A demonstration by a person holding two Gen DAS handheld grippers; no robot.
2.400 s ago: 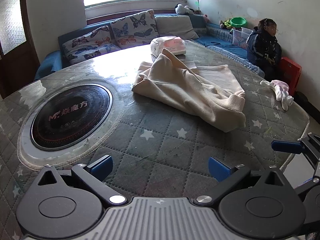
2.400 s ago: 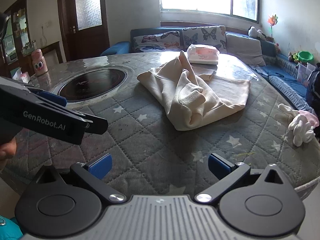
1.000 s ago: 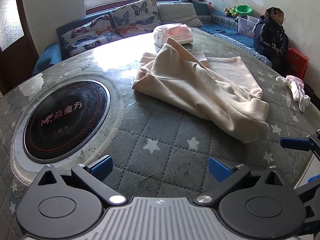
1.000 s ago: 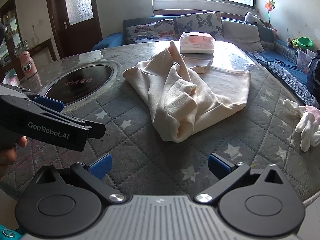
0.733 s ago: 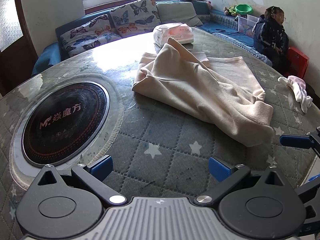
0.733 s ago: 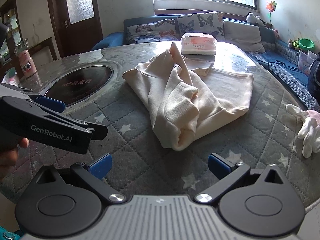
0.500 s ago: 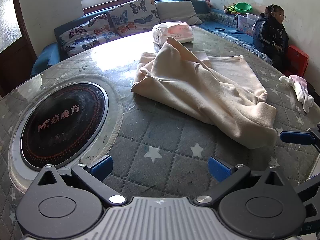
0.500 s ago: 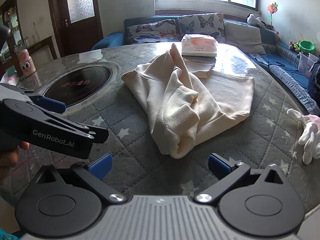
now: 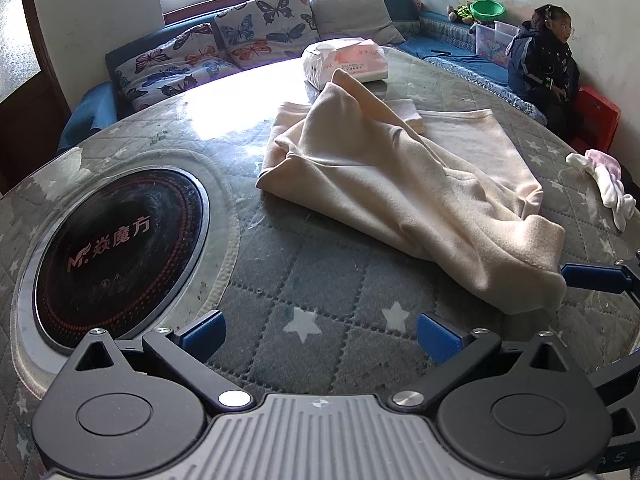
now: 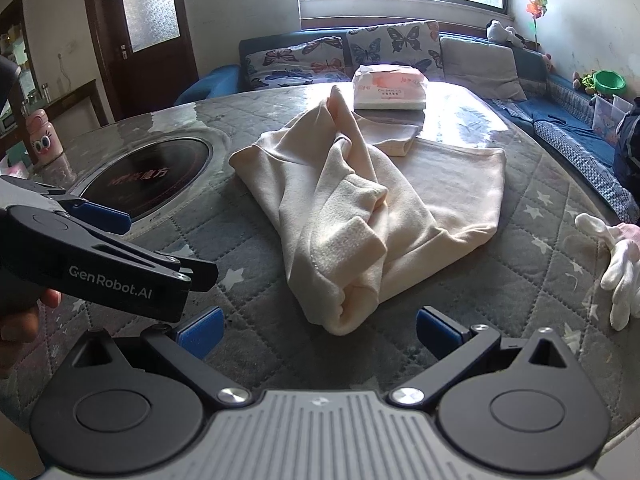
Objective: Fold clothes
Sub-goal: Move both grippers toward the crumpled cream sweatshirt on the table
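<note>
A cream garment (image 9: pixel 392 184) lies rumpled on the round quilted table (image 9: pixel 328 344), one long part reaching toward the near edge. It also shows in the right wrist view (image 10: pixel 352 208). My left gripper (image 9: pixel 318 332) is open and empty, over the table just short of the garment's near left side. My right gripper (image 10: pixel 318 330) is open and empty, with the garment's near tip just ahead between its fingers. The left gripper's body (image 10: pixel 104 260) shows at the left of the right wrist view.
A black induction cooktop (image 9: pixel 116 244) is set into the table at the left. A pack of tissues (image 9: pixel 346 60) sits at the far side. White and pink gloves (image 9: pixel 604 184) lie at the right edge. A child (image 9: pixel 544 60) sits by the sofa (image 9: pixel 248 36).
Both grippers have moved forward toward the garment, which now sits larger and closer in both views. The garment has not moved. Both grippers stay open.
</note>
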